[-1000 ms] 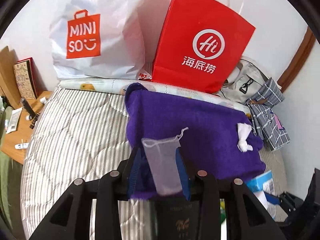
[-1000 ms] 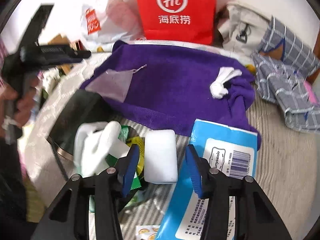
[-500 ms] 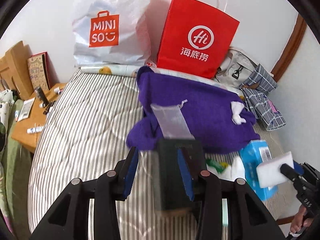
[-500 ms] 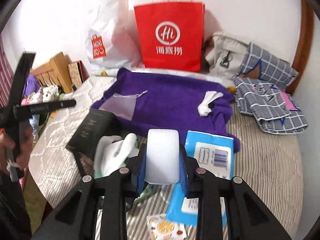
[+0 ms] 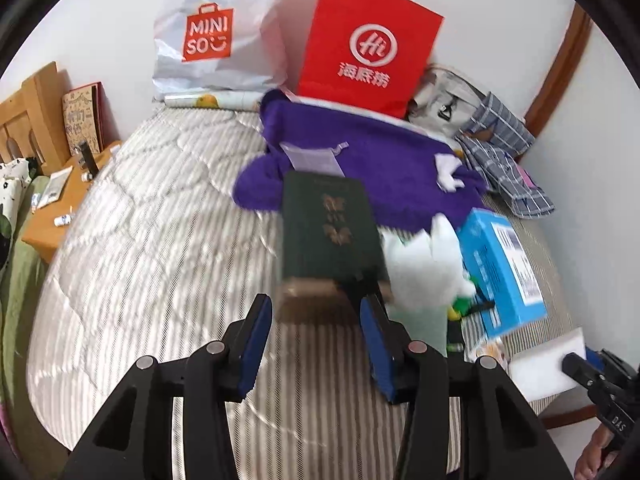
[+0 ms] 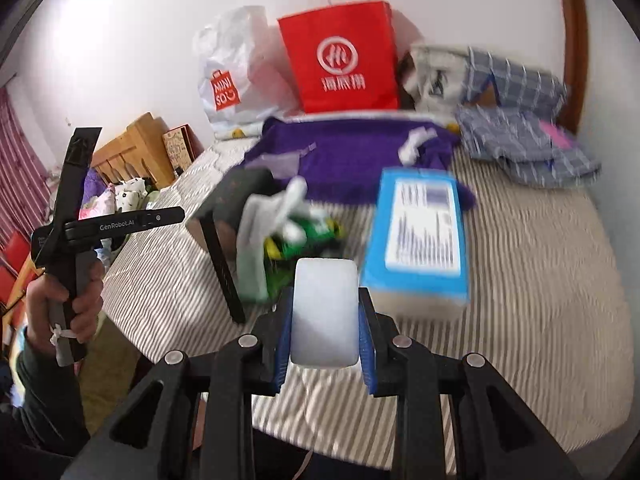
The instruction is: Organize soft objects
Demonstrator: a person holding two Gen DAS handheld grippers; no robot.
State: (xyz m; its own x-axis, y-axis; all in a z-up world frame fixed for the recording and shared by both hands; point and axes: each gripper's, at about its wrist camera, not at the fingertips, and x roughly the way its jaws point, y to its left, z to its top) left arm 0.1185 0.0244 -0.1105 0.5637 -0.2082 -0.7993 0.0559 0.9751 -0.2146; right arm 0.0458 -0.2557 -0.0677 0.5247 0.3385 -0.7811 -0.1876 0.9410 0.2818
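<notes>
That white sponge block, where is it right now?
The white sponge is clamped in the right tool, lifted above the striped mattress. In the right view it sits bottom centre, just in front of the blue tissue pack.

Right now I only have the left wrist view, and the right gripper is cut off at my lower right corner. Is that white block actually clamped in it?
Observer: Yes. In the right wrist view both blue pads of the right gripper press the sides of the white sponge.
Operator: Where does my side show in that view?
Observer: At the far left, beyond the edge of the striped bed, a hand wraps the handle of the left gripper.
</notes>
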